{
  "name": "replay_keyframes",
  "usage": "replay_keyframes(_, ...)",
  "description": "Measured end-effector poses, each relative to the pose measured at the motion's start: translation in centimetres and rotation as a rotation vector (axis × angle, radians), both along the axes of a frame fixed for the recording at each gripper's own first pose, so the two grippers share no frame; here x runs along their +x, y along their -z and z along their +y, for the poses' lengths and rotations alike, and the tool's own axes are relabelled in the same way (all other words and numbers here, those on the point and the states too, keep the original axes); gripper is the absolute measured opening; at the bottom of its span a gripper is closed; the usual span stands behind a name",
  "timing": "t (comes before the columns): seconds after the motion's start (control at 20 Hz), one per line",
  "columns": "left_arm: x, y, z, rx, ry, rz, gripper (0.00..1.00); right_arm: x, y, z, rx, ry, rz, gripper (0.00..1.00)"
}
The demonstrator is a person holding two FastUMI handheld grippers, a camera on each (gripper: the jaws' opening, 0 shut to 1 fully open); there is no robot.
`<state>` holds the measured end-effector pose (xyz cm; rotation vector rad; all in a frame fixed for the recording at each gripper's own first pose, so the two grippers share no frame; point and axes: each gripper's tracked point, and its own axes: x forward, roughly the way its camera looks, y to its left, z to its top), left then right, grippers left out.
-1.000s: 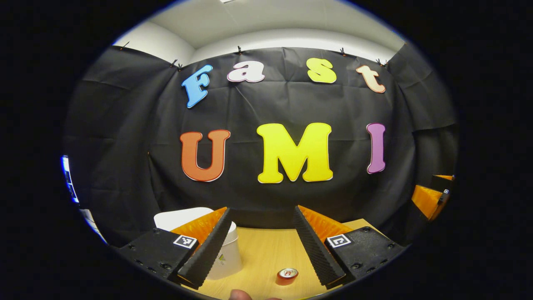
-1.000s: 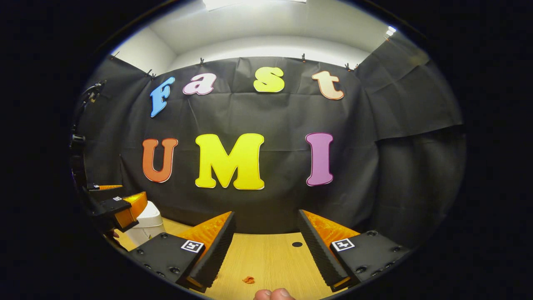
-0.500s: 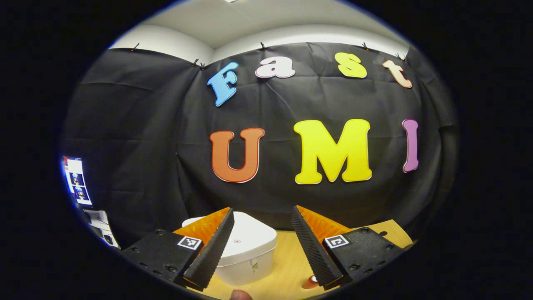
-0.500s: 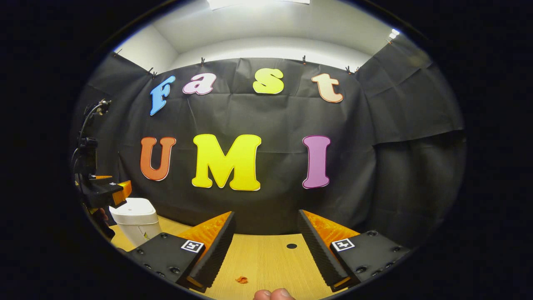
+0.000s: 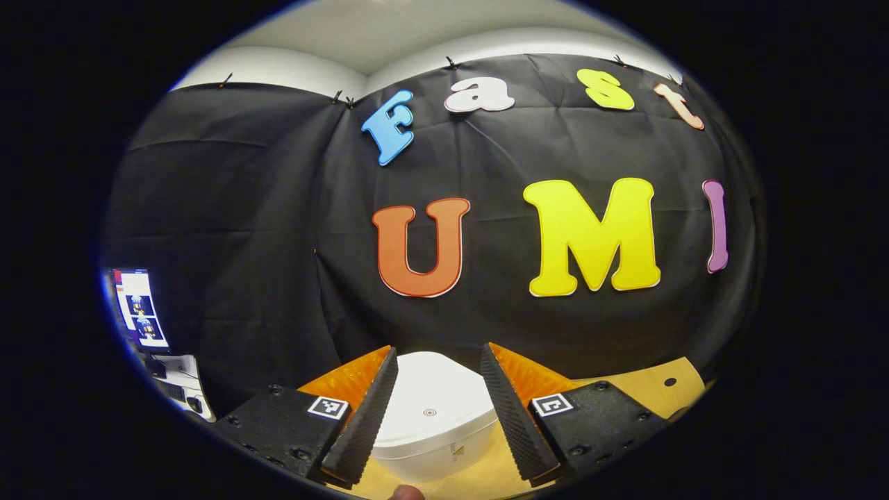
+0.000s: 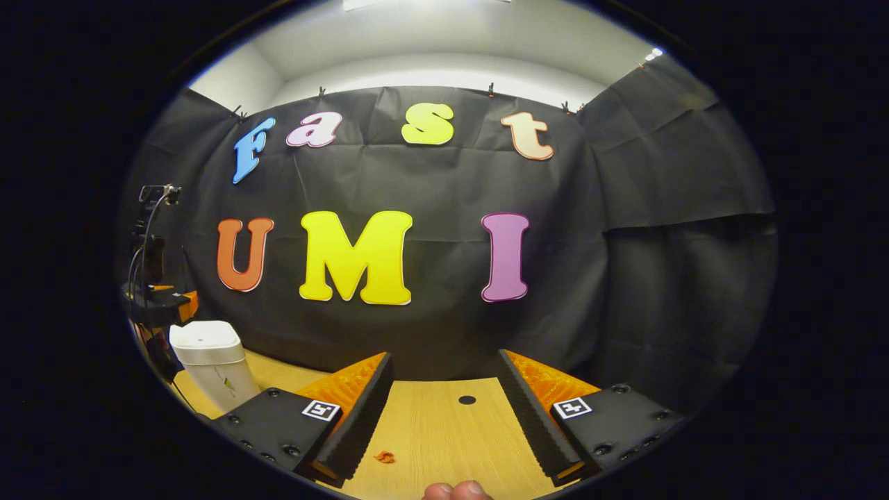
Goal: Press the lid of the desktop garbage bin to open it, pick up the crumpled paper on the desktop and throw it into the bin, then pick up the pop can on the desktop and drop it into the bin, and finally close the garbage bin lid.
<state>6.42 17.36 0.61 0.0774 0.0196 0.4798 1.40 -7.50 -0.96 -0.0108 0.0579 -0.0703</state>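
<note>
Left gripper (image 5: pixel 432 417) hangs open above the closed white bin (image 5: pixel 434 423), bottom centre; right gripper (image 6: pixel 444 423) open over the table (image 6: pixel 444 434).

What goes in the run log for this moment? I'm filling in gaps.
phase: approach bin | left gripper: open, above bin lid, lid closed | right gripper: open, holding nothing, over table | orange scrap: on table

Black cloth wall (image 6: pixel 444 194) behind a wooden table (image 6: pixel 451 437), white ceiling (image 6: pixel 444 42) above.
</note>
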Motion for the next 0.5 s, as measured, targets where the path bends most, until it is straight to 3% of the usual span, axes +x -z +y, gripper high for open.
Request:
replay_keyframes(0.3,1.4,2.2,1.7,-0.036,-0.039,0.042,0.71,0.4,0.3,0.2,-0.021,-0.007,0.014,0.95)
replay_keyframes(0.5,1.9,3.9,2.8,-0.062,-0.066,0.08,0.52,0.7,0.2,0.2,-0.038,-0.008,0.012,0.95)
